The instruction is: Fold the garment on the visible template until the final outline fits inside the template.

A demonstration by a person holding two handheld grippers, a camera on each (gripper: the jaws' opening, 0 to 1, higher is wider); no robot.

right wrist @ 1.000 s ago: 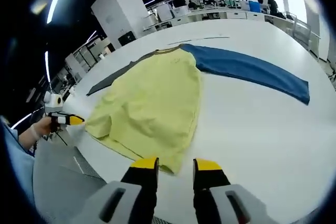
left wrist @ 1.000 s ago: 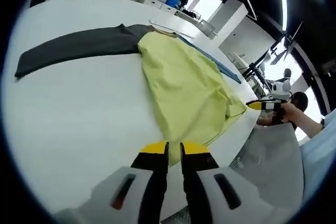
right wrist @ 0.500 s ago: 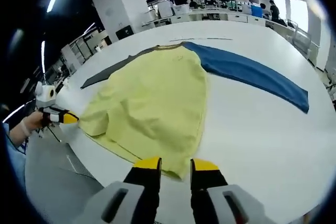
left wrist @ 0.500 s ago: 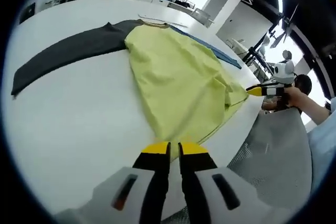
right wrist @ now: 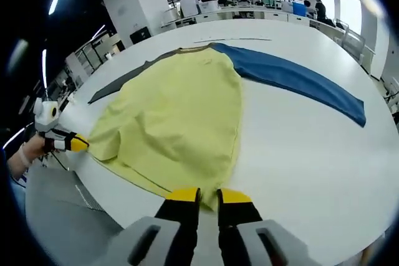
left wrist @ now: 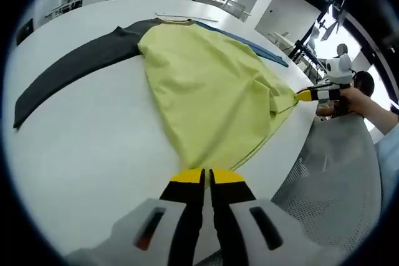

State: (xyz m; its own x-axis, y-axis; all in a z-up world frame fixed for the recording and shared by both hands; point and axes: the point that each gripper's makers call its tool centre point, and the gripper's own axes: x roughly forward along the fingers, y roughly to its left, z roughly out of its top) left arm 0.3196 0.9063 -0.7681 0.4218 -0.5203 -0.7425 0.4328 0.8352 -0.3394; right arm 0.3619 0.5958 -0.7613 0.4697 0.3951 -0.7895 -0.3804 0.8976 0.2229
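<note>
Garment (left wrist: 212, 91) with a yellow body, a dark grey sleeve (left wrist: 68, 70) and a blue sleeve (right wrist: 299, 79) lies spread flat on a white table (left wrist: 81, 154), its hem at the table's near edge. In the left gripper view, the left gripper (left wrist: 206, 177) sits at one bottom corner of the hem, its yellow-tipped jaws nearly together with only a thin slit between them; whether cloth is pinched there cannot be told. In the right gripper view, the right gripper (right wrist: 208, 196) sits at the other bottom corner, jaws drawn close, the hem's edge lying just at the tips; a grip on the fabric is not clear. Each gripper appears in the other's view, held in a hand (left wrist: 346, 99) beyond the table edge, its yellow tip at the hem.
</note>
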